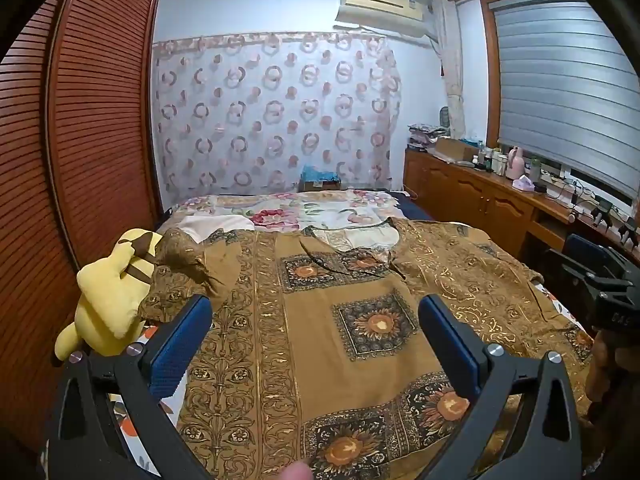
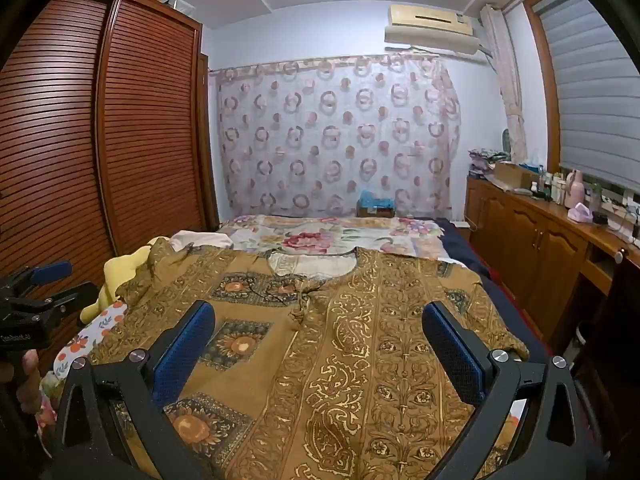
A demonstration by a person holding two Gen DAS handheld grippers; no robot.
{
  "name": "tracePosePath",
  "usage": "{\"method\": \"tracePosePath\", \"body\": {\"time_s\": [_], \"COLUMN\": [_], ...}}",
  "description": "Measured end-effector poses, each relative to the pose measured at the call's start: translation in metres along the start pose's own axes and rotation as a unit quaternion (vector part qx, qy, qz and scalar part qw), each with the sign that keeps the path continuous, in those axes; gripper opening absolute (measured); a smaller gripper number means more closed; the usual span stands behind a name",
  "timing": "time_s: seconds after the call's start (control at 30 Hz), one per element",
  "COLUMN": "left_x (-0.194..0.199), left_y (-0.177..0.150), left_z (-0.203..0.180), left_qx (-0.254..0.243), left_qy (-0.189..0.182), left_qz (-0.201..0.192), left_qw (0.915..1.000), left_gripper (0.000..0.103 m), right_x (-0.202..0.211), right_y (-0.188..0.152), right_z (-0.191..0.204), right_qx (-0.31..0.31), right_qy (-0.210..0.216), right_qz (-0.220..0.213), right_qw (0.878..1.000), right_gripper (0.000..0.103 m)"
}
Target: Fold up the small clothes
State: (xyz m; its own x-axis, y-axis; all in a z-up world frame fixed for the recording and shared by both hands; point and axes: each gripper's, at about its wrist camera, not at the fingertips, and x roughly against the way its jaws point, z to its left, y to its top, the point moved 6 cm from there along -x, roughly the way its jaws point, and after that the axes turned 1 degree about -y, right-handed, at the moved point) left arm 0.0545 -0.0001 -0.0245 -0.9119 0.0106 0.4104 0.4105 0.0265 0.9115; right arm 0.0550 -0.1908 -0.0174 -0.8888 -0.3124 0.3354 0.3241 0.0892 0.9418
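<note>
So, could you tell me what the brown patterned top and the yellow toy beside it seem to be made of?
Brown top: likely thin woven cotton, matte, judging by soft creases and its printed gold scrollwork. Yellow toy: plush, fuzzy matte pile with stitched, stuffed shapes.

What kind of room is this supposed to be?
A lived-in bedroom, most likely. A patterned brown garment lies spread on a bed, with a tall louvred wooden wardrobe beside it and an air conditioner high on the wall.

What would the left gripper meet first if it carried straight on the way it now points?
Probably the brown patterned garment spread on the bed: the open left gripper tilts down toward its middle, with nothing between. Depth is unclear.
</note>
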Motion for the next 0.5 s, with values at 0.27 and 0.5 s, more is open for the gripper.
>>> {"method": "tracePosePath", "body": {"time_s": [0.27, 0.5], "left_x": [-0.0011, 0.0002], "left_y": [-0.0004, -0.0018], "left_z": [0.0005, 0.0038], "left_qx": [0.003, 0.001], "left_qy": [0.000, 0.001], "left_qz": [0.005, 0.002], "left_qw": [1.0000, 1.0000], "left_gripper": [0.103, 0.103], "right_x": [0.0002, 0.0006], "right_y": [0.0001, 0.0008], "right_z": [-0.0006, 0.0017], "right_qx": [-0.003, -0.002], "right_qy": [-0.001, -0.002], "right_qz": [-0.002, -0.004], "right_qw": [1.000, 1.000], "right_gripper": [0.103, 0.103]}}
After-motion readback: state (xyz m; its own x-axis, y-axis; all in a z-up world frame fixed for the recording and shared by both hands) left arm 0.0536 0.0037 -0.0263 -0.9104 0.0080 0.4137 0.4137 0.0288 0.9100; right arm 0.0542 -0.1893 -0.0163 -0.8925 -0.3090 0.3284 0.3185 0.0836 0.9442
